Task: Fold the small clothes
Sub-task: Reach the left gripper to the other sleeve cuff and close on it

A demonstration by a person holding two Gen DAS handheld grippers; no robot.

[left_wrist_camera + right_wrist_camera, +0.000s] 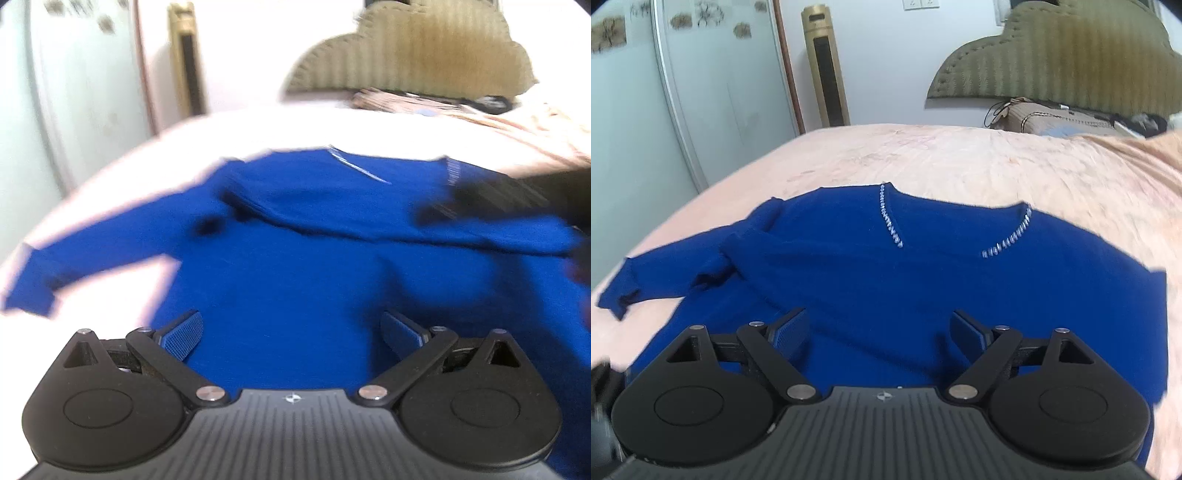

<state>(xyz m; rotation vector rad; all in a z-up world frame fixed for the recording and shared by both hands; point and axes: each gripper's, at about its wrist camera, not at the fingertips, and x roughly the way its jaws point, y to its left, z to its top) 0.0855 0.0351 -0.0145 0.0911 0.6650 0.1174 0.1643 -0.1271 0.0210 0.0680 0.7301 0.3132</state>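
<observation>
A royal-blue sweater [886, 280] with a beaded V-neck lies flat on the pink bedspread [960, 162]. One sleeve is folded across the chest toward the left. The other sleeve [92, 258] stretches out to the left. My left gripper [291, 332] is open above the sweater's lower body [288, 280] and holds nothing. My right gripper [879, 332] is open above the lower body too, empty. In the blurred left wrist view the right gripper [517, 199] shows as a dark shape over the sweater's right shoulder.
A padded olive headboard [1071, 55] and pillows [1063, 118] stand at the far right of the bed. A tall gold tower fan [827, 66] and a glass sliding door [713, 92] stand past the bed's left edge.
</observation>
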